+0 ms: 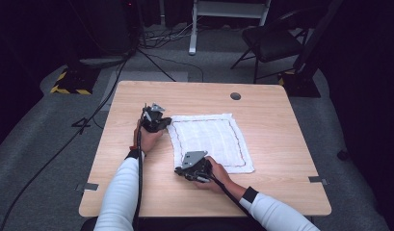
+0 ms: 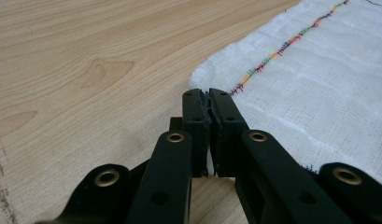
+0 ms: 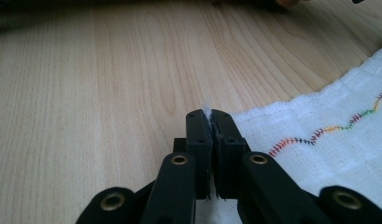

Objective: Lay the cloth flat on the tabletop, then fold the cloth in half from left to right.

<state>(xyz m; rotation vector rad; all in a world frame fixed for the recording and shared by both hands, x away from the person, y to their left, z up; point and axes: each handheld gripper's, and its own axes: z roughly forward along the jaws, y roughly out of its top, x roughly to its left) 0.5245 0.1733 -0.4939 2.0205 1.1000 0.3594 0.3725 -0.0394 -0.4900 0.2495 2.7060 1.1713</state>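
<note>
Right tongs pinched tight on near-left corner of white cloth | left tongs clamped on its far-left corner | cloth flat on wooden table, centre-right.

cloth: white loose-weave gauze (kinda rough, rainbow stitching) | table: smooth matt pale wood-grain | tool: matt black plastic, brass rivets
</note>
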